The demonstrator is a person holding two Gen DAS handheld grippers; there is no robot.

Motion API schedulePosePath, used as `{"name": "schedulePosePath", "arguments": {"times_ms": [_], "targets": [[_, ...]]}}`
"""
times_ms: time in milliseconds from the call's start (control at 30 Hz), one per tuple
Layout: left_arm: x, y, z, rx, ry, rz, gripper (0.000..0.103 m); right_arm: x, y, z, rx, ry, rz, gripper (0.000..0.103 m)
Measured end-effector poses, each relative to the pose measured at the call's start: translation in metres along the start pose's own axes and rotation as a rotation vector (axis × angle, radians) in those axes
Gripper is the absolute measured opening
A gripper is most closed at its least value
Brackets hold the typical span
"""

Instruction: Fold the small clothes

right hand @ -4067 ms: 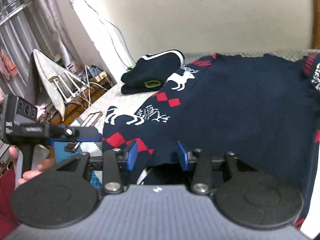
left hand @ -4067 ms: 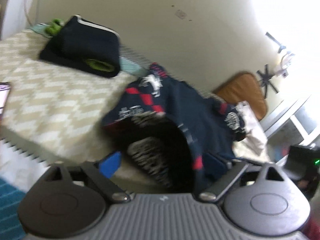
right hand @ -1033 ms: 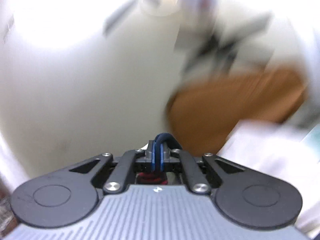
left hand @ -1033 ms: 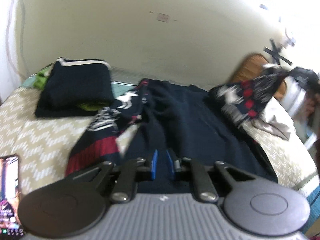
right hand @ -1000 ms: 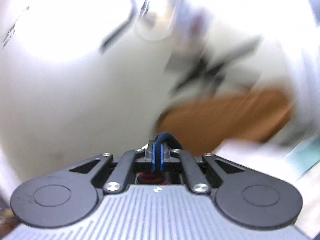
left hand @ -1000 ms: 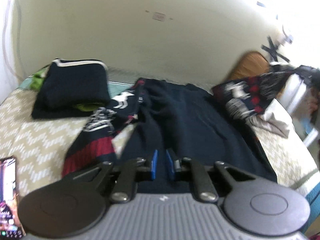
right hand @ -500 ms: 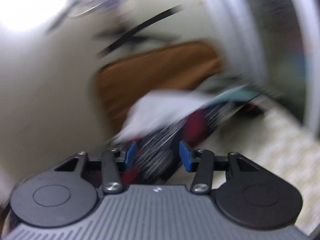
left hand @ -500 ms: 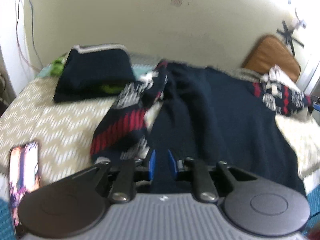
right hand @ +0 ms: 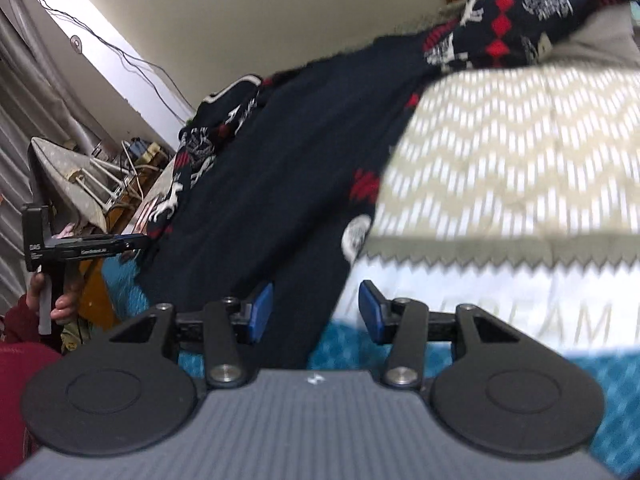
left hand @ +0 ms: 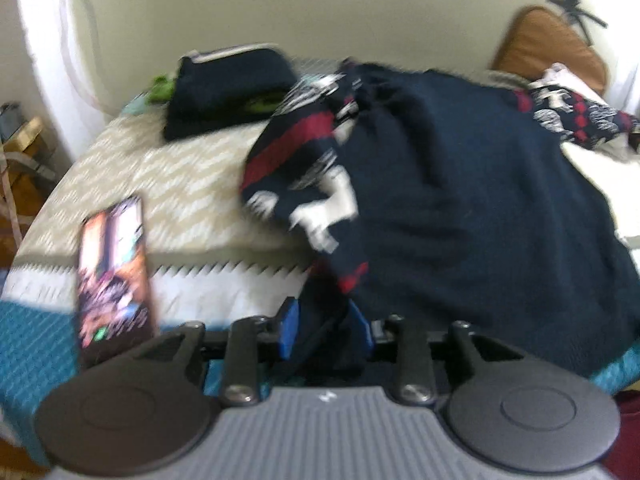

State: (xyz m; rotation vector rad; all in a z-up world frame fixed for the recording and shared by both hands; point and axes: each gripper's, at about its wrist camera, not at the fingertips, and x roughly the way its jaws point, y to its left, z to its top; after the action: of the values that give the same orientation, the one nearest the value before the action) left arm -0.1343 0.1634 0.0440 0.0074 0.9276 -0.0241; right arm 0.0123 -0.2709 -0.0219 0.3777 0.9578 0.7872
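Your left gripper is opening over the navy sweater hem just ahead, your right gripper gapes empty at its other edge; it's soft, floppy knit, so pinch corners.

A bed carried a cover in a beige and white zigzag pattern, with a teal band along its near edge. A phone lay face up on the cover near that edge, its screen lit. A brown cushion stood against the cream wall at the far right corner. An ironing board leaned beside the bed's far end. Cables ran along the wall above it.
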Motion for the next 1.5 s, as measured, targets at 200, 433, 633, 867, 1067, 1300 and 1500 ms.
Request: {"name": "schedulePosePath", "arguments": {"times_ms": [200, 433, 633, 867, 1067, 1300, 1500], "targets": [[-0.022, -0.015, -0.004, -0.004, -0.101, -0.228, 0.027, 0.003, 0.003, -0.003, 0.009, -0.021, -0.013, 0.051], [0.039, -0.01, 0.014, -0.047, -0.026, -0.212, 0.005, 0.006, 0.002, -0.001, 0.013, -0.04, -0.029, 0.051], [0.013, 0.056, 0.028, -0.242, -0.129, 0.025, 0.006, -0.003, 0.006, -0.006, 0.005, -0.049, -0.04, 0.051], [0.007, 0.016, -0.005, -0.059, -0.036, -0.045, 0.042, -0.01, 0.002, -0.011, 0.038, -0.035, -0.079, 0.052], [0.019, -0.009, -0.023, -0.012, 0.006, -0.06, 0.035, 0.004, 0.004, -0.012, 0.042, -0.009, -0.047, 0.053], [0.005, -0.016, -0.018, 0.015, 0.009, -0.144, 0.009, 0.023, 0.019, -0.013, -0.05, -0.014, -0.065, 0.006], [-0.05, -0.024, -0.022, 0.046, -0.048, -0.261, 0.009, -0.056, 0.018, -0.005, -0.083, -0.12, -0.184, 0.005]]}}
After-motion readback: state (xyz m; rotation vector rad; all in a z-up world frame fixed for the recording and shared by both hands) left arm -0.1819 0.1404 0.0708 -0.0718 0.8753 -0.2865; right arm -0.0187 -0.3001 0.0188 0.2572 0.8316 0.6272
